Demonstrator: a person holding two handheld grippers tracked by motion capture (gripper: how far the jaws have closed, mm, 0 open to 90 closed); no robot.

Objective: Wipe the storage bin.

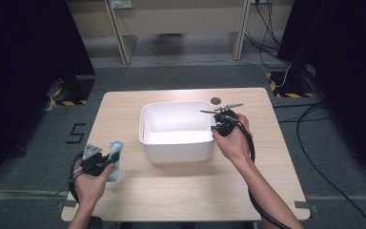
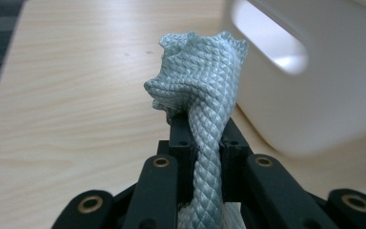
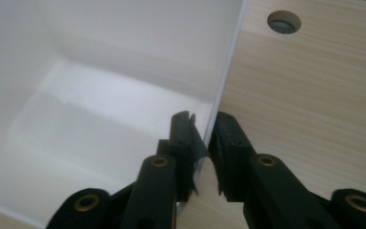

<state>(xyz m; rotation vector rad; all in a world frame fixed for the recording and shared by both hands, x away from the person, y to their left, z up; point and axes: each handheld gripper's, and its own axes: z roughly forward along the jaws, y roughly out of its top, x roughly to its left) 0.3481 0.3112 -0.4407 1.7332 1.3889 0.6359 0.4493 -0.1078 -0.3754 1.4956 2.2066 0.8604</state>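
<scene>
A white plastic bin point(image 1: 176, 131) sits in the middle of the wooden table point(image 1: 186, 191) and serves as the landmark. The left gripper point(image 1: 106, 160) hangs over the table's near-left part, well left of the bin, its jaws clamped tight on a pale blue-green woven cloth point(image 2: 198, 95) that bunches up beyond the tips and trails back between them. In the left gripper view the bin's side with its handle cut-out stands just right of the cloth. The right gripper point(image 3: 201, 143) is at the bin's right wall, one jaw inside and one outside the thin rim, narrowed onto it. A round hole point(image 3: 284, 21) in the tabletop lies beyond the bin's far right corner.
</scene>
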